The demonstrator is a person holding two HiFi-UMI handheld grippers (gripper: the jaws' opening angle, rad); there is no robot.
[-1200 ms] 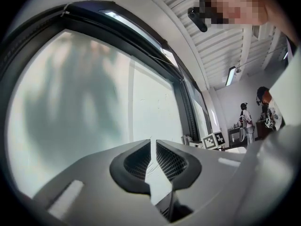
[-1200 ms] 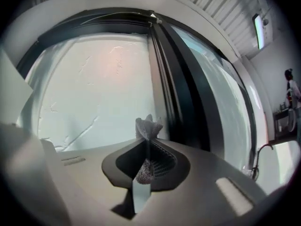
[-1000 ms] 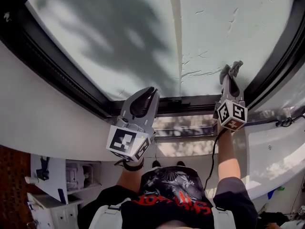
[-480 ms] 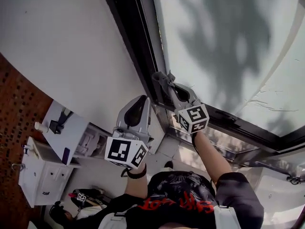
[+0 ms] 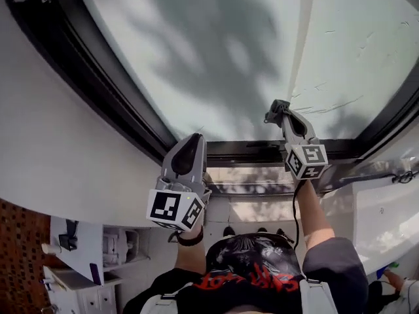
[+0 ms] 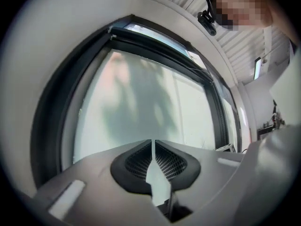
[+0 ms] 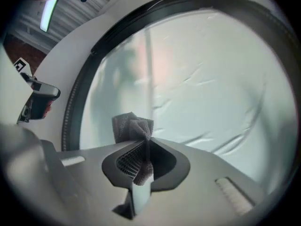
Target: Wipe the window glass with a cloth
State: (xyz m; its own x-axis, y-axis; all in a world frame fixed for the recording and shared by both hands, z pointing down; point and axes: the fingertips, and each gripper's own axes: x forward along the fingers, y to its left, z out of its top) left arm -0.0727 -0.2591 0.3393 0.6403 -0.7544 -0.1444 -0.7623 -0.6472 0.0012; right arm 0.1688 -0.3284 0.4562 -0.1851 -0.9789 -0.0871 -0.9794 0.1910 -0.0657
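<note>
Cloth (image 7: 133,125): pinched in right gripper (image 5: 277,107) jaws, carried back from window frame (image 5: 118,110) onto window glass (image 5: 216,57) (wiping judged under way). Left gripper (image 6: 153,144): jaws just closed together, nothing held.

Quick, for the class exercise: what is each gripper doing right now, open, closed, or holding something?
Left gripper: closed, its jaws have just been closing, nothing between them.
Right gripper: closed on the grey cloth.
</note>
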